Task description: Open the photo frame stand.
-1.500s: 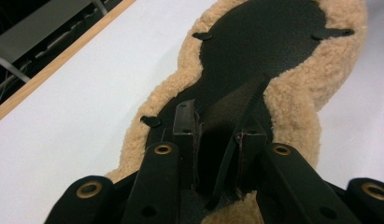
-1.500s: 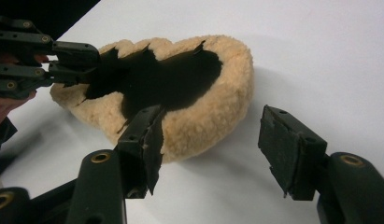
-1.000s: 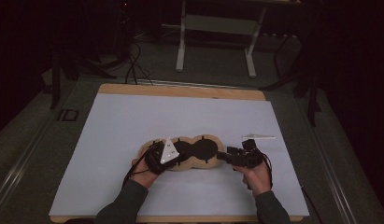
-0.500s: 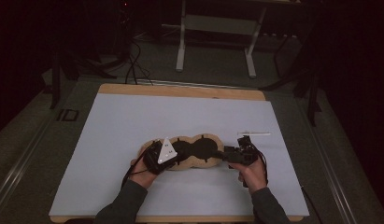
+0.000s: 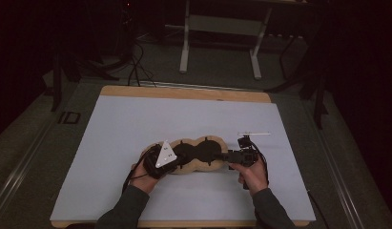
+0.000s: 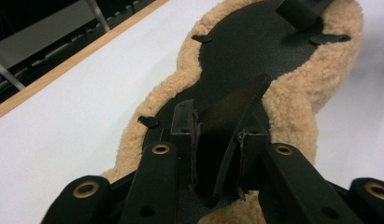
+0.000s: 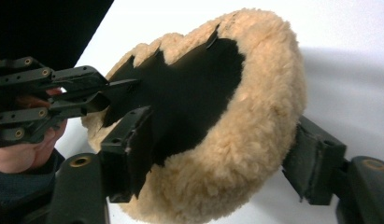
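Tan fleece pad (image 5: 199, 164) w/ black centre, black fingers (image 6: 182, 135), white table cover (image 5: 136, 124).

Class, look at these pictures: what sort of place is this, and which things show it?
Probably a lab or recording workshop: a white-topped table in a dark room, cables on the floor, a metal stand behind.

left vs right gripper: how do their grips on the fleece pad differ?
The left gripper pinches a thin black flap of the fleece pad, jaws close together. The right gripper straddles the pad's thick fleecy end, jaws wide. Both hold the same pad, at opposite ends.
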Tool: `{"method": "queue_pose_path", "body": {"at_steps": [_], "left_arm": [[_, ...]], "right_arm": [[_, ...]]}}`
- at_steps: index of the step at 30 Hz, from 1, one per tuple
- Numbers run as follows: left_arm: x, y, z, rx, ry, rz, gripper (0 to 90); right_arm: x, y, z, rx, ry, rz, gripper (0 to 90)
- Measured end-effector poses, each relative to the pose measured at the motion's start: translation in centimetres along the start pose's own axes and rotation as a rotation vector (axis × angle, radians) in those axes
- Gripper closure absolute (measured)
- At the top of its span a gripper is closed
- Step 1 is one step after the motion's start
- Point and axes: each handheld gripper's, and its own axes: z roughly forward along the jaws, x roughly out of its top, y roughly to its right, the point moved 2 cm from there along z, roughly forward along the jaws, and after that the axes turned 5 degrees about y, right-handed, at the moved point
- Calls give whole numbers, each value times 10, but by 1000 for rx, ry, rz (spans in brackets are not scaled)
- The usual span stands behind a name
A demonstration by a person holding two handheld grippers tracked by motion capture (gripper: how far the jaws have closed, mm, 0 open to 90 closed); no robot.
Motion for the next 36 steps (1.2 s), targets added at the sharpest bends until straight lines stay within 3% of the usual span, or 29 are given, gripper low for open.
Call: {"method": "queue_pose_path", "body": {"at_steps": [8,16,27,30,36], "left_arm": [[0,0,-3,-3,8,-22,723],[-2,3,-8,-8,-1,-23,667],[-6,4,-14,-25,-31,-50,528],[-9,4,-16,-33,-65,-62,478],[-15,0,-25,-23,-85,-79,448]], "right_arm": [[2,-2,-3,8,6,8,375],[4,-1,-7,37,37,48,464],[8,-3,-10,58,32,27,524],[9,-3,-11,58,29,19,544],[10,-4,-11,52,23,12,548]]}}
